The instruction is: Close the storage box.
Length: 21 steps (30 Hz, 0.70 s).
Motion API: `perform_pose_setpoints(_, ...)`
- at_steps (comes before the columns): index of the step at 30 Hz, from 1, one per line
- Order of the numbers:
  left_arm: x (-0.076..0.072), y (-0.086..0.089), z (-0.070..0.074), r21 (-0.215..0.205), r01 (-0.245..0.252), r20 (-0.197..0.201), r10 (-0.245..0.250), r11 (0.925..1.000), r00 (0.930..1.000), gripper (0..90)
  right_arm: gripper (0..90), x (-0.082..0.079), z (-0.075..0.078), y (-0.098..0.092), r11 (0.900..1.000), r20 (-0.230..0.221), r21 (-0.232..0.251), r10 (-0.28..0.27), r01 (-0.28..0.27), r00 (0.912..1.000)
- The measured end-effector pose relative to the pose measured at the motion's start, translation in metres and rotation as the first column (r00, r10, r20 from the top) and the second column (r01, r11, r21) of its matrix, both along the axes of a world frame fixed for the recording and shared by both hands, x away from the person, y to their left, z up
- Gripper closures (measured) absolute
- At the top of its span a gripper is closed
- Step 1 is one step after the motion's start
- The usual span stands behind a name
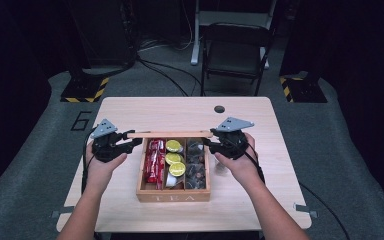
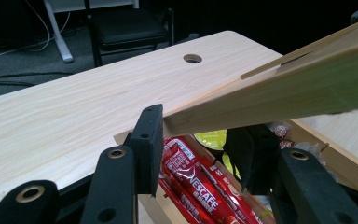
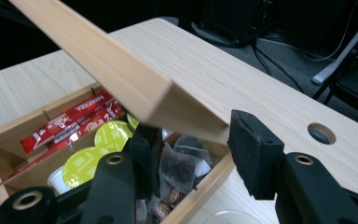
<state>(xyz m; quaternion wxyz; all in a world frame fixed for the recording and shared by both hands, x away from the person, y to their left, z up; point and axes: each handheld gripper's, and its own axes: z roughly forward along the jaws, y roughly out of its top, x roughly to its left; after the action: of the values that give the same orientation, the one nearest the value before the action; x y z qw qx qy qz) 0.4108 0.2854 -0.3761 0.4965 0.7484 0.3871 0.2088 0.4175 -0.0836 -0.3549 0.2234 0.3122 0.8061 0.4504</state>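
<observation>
Wooden lid [image 1: 170,134] raised above an open wooden box [image 1: 173,195] marked TEA, near the front middle of the pale surface [image 1: 130,112]; lid gripped at both ends.

High view: left hand-held gripper [image 1: 132,143] at the lid's left end, right hand-held gripper [image 1: 209,143] at its right end, one hand [image 1: 102,167] behind each. Lid seen edge-on as a thin strip along the box's far side. Three compartments: red packets [image 1: 155,160] on the left, yellow-green capsules [image 1: 176,159] in the middle, dark tea bags [image 1: 196,162] on the right. Something clear just right of the box, possibly a glass, too faint to tell. Chair [image 1: 236,50] on the floor beyond the surface.

Left gripper view: left hand-held gripper [image 2: 200,140] closed narrow on the lid [image 2: 270,93], one pad [image 2: 148,140] against its end. Red packets [image 2: 196,182] underneath, lettered NESCAFE, unreadable from above. Hole [image 2: 192,58] in the surface behind.

Right gripper view: lid [image 3: 107,65] slanting between the jaws of the right hand-held gripper [image 3: 200,149]; jaws at a middling width, far pad [image 3: 254,154] just off the lid's corner, grip apparently loose. Capsules [image 3: 98,144] and tea bags [image 3: 182,165] in the box below.
</observation>
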Motion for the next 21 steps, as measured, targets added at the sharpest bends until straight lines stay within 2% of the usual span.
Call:
perform_pose_setpoints(11, -0.005, 0.0, 0.005, -0.008, 0.006, 0.016, -0.006, 1.0, 0.9998, 55.6, 56.3, 0.0, 0.005, 0.002, 1.0, 0.003, -0.006, -0.002, 0.002, 1.0)
perform_pose_setpoints(17, -0.011, -0.001, 0.011, 0.0, 0.007, 0.04, -0.007, 1.0, 0.9992, 55.0, 56.0, 0.0, 0.005, 0.002, 1.0, 0.001, -0.004, -0.003, 0.003, 1.0)
perform_pose_setpoints(21, -0.016, -0.001, 0.014, 0.008, 0.013, 0.041, -0.013, 0.9999, 0.9991, 55.0, 54.8, -0.002, 0.006, 0.002, 1.0, 0.009, -0.007, 0.004, -0.004, 0.9999)
